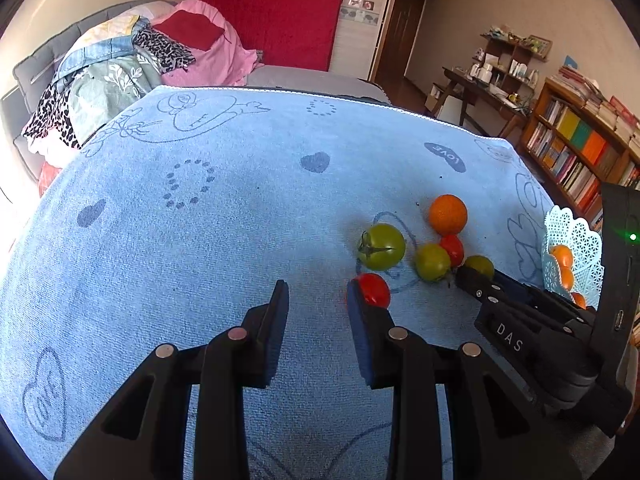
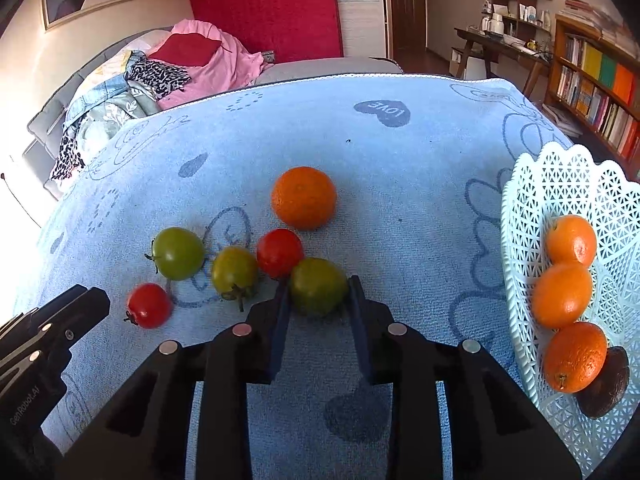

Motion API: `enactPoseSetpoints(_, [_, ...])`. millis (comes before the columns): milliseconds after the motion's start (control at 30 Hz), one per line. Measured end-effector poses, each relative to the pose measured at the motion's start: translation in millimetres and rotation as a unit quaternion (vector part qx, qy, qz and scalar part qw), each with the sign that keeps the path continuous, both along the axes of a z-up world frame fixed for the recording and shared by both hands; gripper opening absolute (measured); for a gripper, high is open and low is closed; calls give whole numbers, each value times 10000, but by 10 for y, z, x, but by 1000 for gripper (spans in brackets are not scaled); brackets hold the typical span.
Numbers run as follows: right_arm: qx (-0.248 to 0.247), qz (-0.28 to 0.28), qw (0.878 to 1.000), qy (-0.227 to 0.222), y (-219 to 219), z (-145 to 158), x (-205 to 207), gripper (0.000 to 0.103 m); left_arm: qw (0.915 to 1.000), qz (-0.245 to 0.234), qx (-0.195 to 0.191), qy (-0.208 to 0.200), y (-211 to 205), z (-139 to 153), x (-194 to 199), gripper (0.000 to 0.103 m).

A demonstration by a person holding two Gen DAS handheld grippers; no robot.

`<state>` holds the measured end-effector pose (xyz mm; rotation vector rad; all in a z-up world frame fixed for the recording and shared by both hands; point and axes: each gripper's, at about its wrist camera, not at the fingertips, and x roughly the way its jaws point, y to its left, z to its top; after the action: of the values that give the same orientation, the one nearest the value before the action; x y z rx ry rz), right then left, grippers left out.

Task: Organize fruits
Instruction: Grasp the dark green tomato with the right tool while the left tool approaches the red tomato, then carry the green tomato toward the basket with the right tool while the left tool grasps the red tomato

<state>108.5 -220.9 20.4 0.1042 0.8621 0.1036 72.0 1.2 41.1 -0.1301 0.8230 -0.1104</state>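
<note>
The green tomato (image 2: 319,286) lies near the tabletop's right edge, at the front of the loose fruit cluster. My right tool (image 2: 319,300) brackets it, jaws apart on either side, apparently not yet clamped. This placement likely prepares a lift toward the white basket (image 2: 532,208) at the right edge, which holds three oranges (image 2: 562,294). My left tool (image 1: 318,300) hangs with jaws apart beside a red tomato (image 1: 374,289).

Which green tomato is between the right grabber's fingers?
The green tomato nearest the camera, touching the red one. It sits between the right gripper's fingers; the other two lie farther left.
</note>
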Motion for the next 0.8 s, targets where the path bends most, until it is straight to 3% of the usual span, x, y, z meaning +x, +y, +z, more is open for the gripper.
enactPoseSetpoints(367, [325, 87, 9992, -220, 26, 254, -306, 29, 9996, -104, -217, -137, 54, 89, -33, 30])
enactPoseSetpoints(800, [541, -77, 9957, -750, -155, 723, -788, 29, 9930, -713, -748, -571, -54, 301, -175, 30])
